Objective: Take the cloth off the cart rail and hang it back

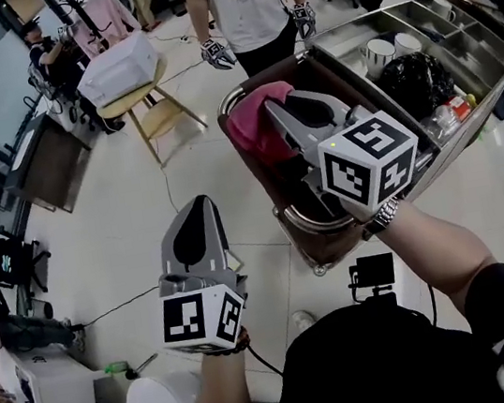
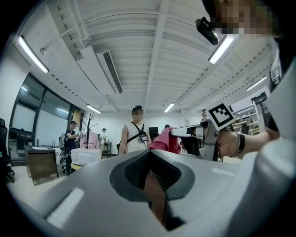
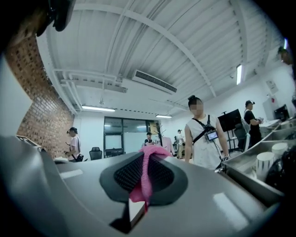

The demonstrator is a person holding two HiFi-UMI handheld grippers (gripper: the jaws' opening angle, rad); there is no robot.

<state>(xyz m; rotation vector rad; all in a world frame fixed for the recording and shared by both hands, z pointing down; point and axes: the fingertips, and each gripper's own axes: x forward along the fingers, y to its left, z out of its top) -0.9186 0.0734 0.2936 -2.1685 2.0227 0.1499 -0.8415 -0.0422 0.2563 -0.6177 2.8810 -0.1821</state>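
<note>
Right gripper is clenched on the pink cloth. The right gripper view shows a narrow fold of cloth pinched in the slit between the pads and running up over the tips. Left gripper has its jaws together with nothing in them. It sits over bare floor, well apart from the cloth, on the left of the cart. The cloth is bunched at the cart's near end, just beyond the right gripper's tips and above the chrome rail that loops round that end. From the head view I cannot tell whether the bunch is clear of the rail or resting on its far run, because the gripper body covers the contact. The bunch shows no clear long axis, and the rail runs crosswise to the line of the right gripper. I judge that re-hanging will depend on carrying the cloth across the rail's line so it drapes on both sides. The right hand is the nearer one, and the left would have to come in from the side to spread the cloth. Count: one cloth, one cart, two grippers, two white cups and one black bag in the tray.
</note>
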